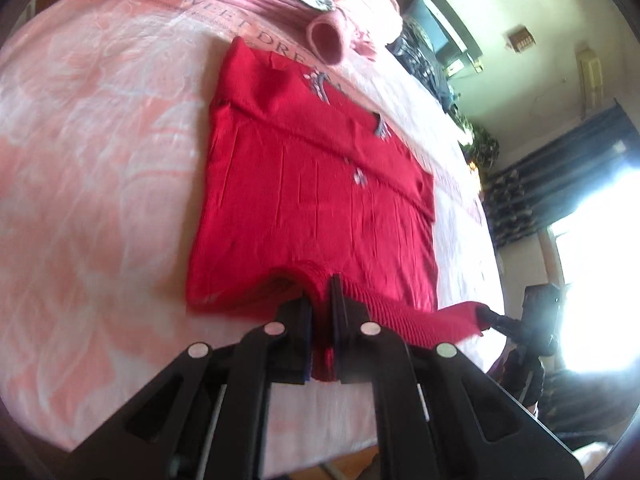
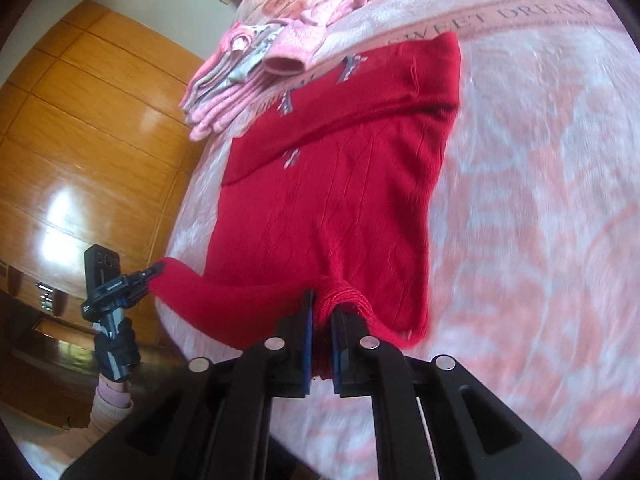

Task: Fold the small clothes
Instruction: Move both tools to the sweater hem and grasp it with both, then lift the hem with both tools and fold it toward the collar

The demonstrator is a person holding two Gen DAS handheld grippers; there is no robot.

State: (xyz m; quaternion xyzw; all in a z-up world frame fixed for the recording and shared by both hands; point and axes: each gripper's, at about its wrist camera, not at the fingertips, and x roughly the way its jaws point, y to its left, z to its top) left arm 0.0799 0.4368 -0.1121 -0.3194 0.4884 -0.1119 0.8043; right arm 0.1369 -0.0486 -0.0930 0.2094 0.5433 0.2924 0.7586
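Garment: a red knitted sweater (image 1: pixel 320 200) lies flat on the pink bedspread (image 1: pixel 100 160), directly ahead of both grippers, one sleeve folded across the body.
Near edge: the ribbed hem bunches up where both grippers hold it; the stretch between them lifts off the bed.
Left gripper (image 1: pixel 320 304): jaws drawn together on a fold of the hem; red knit fills the gap between the pads.
Right gripper (image 2: pixel 322 304): jaws likewise clamped on the hem, cloth pinched between the blue-edged pads.
Cross view: the right gripper's tip appears at the right of the left wrist view, biting a corner of the hem; the left gripper shows the same way at the left of the right wrist view, held by a gloved hand (image 2: pixel 116 348).
Beyond the sweater: a stack of pink clothes (image 2: pixel 248 76) rests at the far end of the bed, probably just touching the sweater; blur prevents certainty.
Printed band: lettering on the bedspread runs under the sweater's far edge.
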